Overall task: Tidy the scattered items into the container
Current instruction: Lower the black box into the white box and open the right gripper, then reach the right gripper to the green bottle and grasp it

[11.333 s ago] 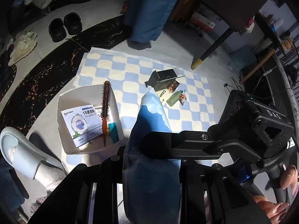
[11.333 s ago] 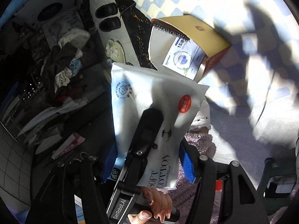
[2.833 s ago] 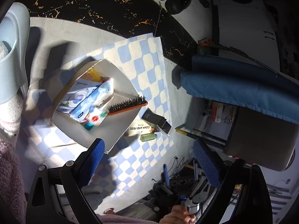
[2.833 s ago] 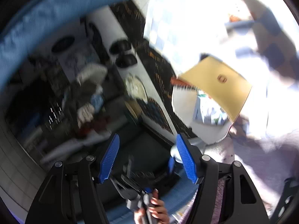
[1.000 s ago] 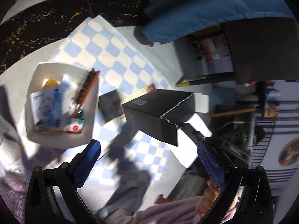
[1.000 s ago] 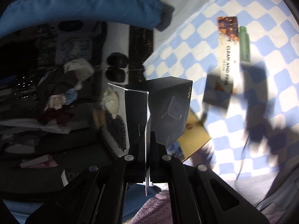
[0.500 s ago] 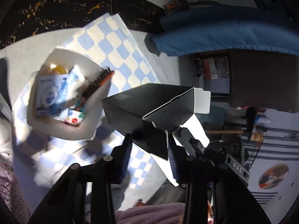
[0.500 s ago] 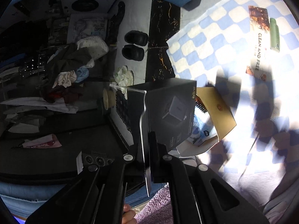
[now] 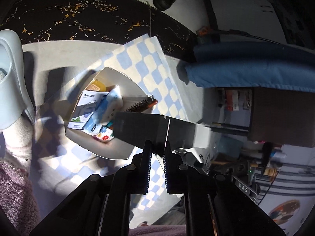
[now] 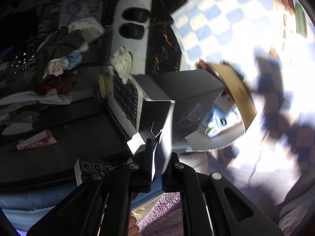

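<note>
Nearest the left wrist camera, the left claw (image 9: 157, 147) is closed to a narrow slit on the thin open flap of the black box (image 9: 153, 127), which hangs in the air over the 3 o'clock rim of the white container (image 9: 126, 153). The right claw (image 10: 157, 153) pinches the same box (image 10: 183, 102) by another flap, its jaws nearly together. Beyond the box, the container holds a white carton (image 9: 86, 110), a blue pack (image 9: 107, 106) and a hairbrush (image 9: 141, 104) leaning on the far wall. The container sits on a blue checked mat (image 9: 153, 63), with bare mat showing at 12 o'clock. A green tube (image 10: 301, 19) lies well apart at 1 o'clock in the right wrist view.
</note>
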Tool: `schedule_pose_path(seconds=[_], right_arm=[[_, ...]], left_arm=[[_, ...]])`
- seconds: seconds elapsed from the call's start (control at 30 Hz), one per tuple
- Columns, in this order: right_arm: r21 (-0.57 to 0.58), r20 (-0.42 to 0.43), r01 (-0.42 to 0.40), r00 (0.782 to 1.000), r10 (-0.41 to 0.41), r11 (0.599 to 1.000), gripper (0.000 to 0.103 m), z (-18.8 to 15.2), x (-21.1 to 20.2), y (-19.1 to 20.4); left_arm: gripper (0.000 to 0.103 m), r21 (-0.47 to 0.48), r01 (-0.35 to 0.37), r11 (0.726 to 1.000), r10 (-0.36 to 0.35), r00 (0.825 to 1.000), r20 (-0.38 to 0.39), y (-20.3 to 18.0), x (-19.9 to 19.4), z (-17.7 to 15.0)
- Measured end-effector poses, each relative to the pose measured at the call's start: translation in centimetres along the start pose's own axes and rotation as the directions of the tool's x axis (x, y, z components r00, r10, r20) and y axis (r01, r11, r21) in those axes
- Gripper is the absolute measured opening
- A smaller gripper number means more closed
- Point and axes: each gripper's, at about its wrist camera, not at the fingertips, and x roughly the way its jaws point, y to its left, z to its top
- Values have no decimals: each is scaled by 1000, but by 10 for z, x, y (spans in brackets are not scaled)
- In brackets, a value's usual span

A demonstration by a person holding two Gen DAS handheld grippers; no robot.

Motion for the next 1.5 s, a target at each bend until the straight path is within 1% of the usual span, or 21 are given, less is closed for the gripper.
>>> schedule_pose_path(seconds=[0.2, 0.27, 0.37, 0.5, 0.63, 0.7, 0.77, 0.8, 0.83, 0.87, 0.9, 0.93, 0.97, 1.0, 1.07, 1.13, 1.2, 1.27, 1.37, 1.4, 1.5], right_arm=[[99, -17, 2, 1000, 0, 995, 36, -3, 14, -20], [130, 4, -3, 1000, 2, 992, 54, -2, 10, -26], [160, 50, 10, 999, -18, 987, 57, 3, -3, -33], [249, 78, -15, 997, -5, 968, 58, 19, -26, -52], [393, 116, -5, 992, -44, 919, 60, 43, -63, -91], [456, 157, 5, 984, -85, 890, 60, 58, -86, -116], [467, 210, 52, 963, -168, 882, 60, 78, -112, -137], [463, 255, 100, 937, -240, 881, 60, 89, -127, -145], [463, 295, 176, 893, -339, 868, 60, 98, -141, -153], [471, 317, 268, 838, -445, 840, 60, 107, -153, -159], [477, 322, 344, 788, -525, 809, 60, 115, -160, -166], [477, 313, 395, 758, -572, 785, 60, 125, -162, -174], [474, 290, 429, 748, -597, 769, 60, 134, -161, -183], [470, 263, 448, 752, -605, 761, 60, 142, -157, -193], [479, 231, 448, 765, -601, 755, 60, 151, -148, -211], [507, 224, 443, 760, -609, 739, 60, 156, -141, -225], [510, 203, 470, 748, -632, 720, 60, 162, -131, -235], [506, 188, 487, 744, -642, 712, 60, 168, -123, -243], [497, 221, 449, 762, -609, 743, 60, 174, -118, -249], [494, 241, 437, 761, -602, 751, 60, 176, -119, -248], [487, 290, 449, 726, -623, 749, 60, 181, -123, -243]], left_arm=[[6, -19, -23, 1000, 23, 1000, -12, 3, -1, 1], [6, -17, -45, 999, 45, 999, -19, 1, 0, 1], [6, -33, -62, 998, 61, 998, -21, -3, 0, 1], [6, -89, -25, 996, 23, 1000, -15, -4, -1, 4], [6, -80, 39, 996, -42, 998, -36, -6, 2, 5], [7, -61, 23, 998, -25, 999, -38, -8, -1, 3], [8, 2, -30, 1000, 30, 1000, -5, -15, -7, 3], [9, 40, -45, 998, 45, 999, 7, -20, -8, 3], [13, 71, -52, 996, 51, 999, 10, -26, -9, 3], [17, 100, -56, 993, 56, 998, 5, -32, -10, 2], [34, 128, -68, 990, 68, 998, -2, -37, -9, 0], [53, 149, -79, 986, 81, 997, -7, -42, -9, -3], [61, 167, -90, 982, 93, 996, -9, -46, -9, -5], [70, 184, -104, 978, 107, 994, -6, -49, -9, -8], [72, 236, -154, 960, 154, 988, 18, -59, -10, -12], [75, 291, -182, 939, 181, 983, 31, -68, -10, -15], [88, 311, -163, 936, 169, 986, 8, -71, -8, -16], [100, 289, -138, 947, 146, 989, -9, -69, -8, -15], [103, 255, -116, 960, 130, 991, -40, -66, -5, -12], [103, 254, -111, 961, 128, 991, -49, -66, -4, -11], [103, 266, -143, 953, 164, 985, -56, -69, 0, -9]])
